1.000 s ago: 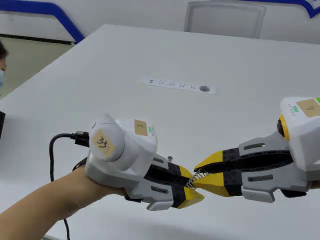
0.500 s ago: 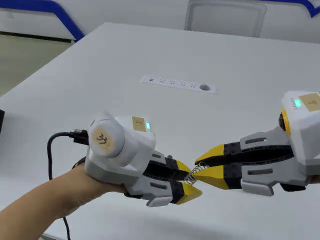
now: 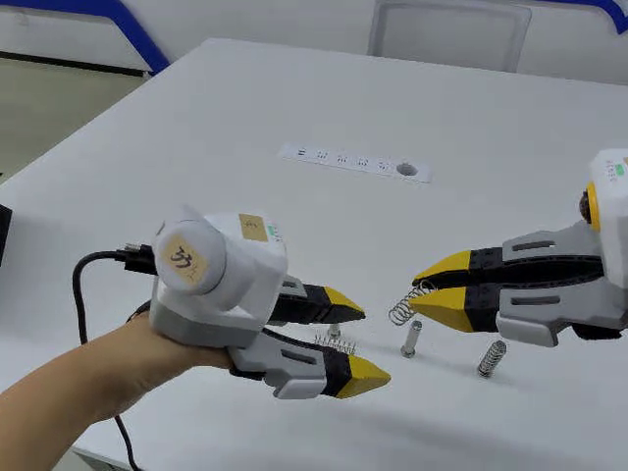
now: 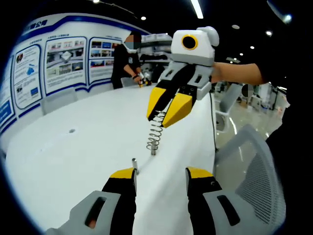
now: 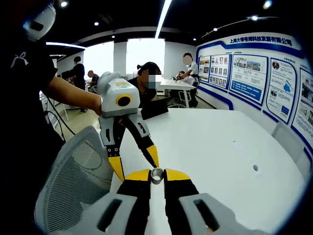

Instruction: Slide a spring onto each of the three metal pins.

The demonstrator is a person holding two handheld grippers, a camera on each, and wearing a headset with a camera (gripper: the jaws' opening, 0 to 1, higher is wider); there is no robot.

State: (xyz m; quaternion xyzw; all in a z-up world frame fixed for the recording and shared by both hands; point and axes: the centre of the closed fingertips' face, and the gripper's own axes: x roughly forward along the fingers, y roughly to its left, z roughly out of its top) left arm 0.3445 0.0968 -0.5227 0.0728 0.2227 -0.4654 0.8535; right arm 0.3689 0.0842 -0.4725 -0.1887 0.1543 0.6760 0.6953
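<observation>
The white desk (image 3: 294, 88) carries everything. Half a second ago the two tools met tip to tip over it, with the spring between their tips; now they stand well apart.

The left hand-held gripper (image 3: 365, 342) hangs low at the near edge, its jaws spread wide and holding nothing. The right hand-held gripper (image 3: 414, 289) points in from the right with its jaws pinched on the spring (image 3: 400, 310), which juts from its tips above the desk. In the right gripper view the spring (image 5: 156, 175) sits end-on between the two yellow tips, with the left hand-held gripper (image 5: 136, 169) open beyond it.

A power strip (image 3: 351, 162) lies farther back on the desk.

A bare pin (image 3: 411, 339) stands upright just below and beside the held spring. A loose spring (image 3: 491, 358) stands tilted under the right tool; whether a pin is inside it I cannot tell. A near pin (image 3: 334, 339) stands between the left jaws, with coils at its base.
</observation>
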